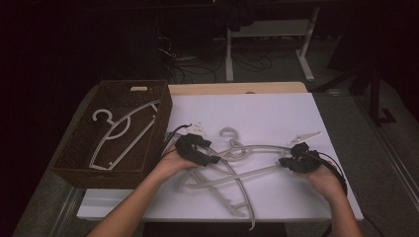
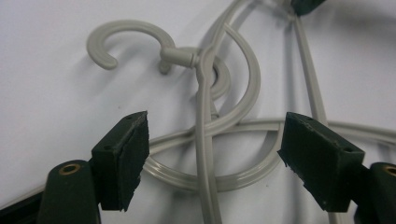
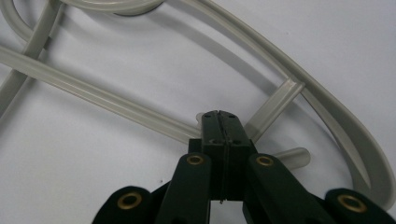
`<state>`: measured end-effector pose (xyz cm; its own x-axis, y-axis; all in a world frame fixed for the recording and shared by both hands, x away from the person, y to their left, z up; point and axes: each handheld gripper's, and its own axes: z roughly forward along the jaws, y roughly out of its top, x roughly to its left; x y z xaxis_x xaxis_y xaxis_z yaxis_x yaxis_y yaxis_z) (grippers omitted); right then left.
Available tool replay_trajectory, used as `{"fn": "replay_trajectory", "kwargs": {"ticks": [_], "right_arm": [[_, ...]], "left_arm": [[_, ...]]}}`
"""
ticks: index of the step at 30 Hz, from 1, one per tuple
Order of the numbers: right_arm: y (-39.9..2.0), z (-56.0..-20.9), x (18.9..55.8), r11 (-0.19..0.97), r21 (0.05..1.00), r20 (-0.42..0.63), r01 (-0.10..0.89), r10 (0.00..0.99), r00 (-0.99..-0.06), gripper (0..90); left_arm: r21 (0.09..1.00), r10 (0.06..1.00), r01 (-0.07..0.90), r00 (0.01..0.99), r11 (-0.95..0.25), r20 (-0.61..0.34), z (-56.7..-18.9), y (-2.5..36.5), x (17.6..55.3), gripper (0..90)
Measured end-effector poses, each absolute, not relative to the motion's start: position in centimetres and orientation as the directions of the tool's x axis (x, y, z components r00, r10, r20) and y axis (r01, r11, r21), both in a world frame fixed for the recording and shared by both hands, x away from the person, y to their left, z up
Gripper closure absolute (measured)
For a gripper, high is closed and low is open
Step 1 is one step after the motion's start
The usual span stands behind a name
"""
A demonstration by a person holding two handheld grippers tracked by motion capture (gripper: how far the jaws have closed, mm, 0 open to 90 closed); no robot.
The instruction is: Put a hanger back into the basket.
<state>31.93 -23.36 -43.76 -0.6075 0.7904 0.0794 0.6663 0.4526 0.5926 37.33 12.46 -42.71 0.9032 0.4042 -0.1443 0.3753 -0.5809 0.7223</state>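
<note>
Two grey plastic hangers (image 1: 237,170) lie crossed and tangled on the white tabletop (image 1: 257,111); one hook (image 1: 228,132) points away from me. My left gripper (image 1: 213,159) hovers over the necks with its jaws open. In the left gripper view the pads (image 2: 123,154) stand either side of the crossing bars (image 2: 205,140) without touching them, and the hook (image 2: 126,35) lies beyond. My right gripper (image 1: 283,161) sits at the right end of the hangers, jaws shut. In the right gripper view its tips (image 3: 218,116) are pressed together over a hanger bar (image 3: 116,100) that passes beneath them.
A brown woven basket (image 1: 163,116) stands at the left edge of the table with a white hanger (image 1: 123,131) inside. A small white clip (image 1: 305,136) lies behind the right gripper, and small white pieces (image 1: 197,127) behind the left one. Table legs and cables stand beyond.
</note>
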Motion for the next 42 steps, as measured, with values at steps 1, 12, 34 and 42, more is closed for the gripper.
{"fn": "replay_trajectory", "kwargs": {"ticks": [1,12,34,42], "right_arm": [[-23.4,-43.7,31.9,0.451,0.593,0.081,0.667,0.791,-0.607,88.9],[-23.3,-43.8,32.0,0.454,0.59,0.079,0.667,0.79,-0.608,88.9],[-23.4,-43.6,31.8,0.449,0.601,0.081,0.661,0.789,-0.609,88.8],[-22.9,-42.3,31.5,0.435,0.651,0.097,0.623,0.765,-0.636,84.7]], "left_arm": [[0.715,0.406,0.377,0.903,-0.589,-0.142,-42.8,12.4,37.3,25.4],[0.649,0.366,0.323,0.928,-0.689,-0.073,-44.2,11.3,37.3,48.3],[0.604,0.407,0.316,0.913,-0.732,0.015,-44.1,10.1,36.9,79.7],[0.617,0.439,0.322,0.898,-0.717,0.041,-43.0,10.5,36.7,80.9]]}}
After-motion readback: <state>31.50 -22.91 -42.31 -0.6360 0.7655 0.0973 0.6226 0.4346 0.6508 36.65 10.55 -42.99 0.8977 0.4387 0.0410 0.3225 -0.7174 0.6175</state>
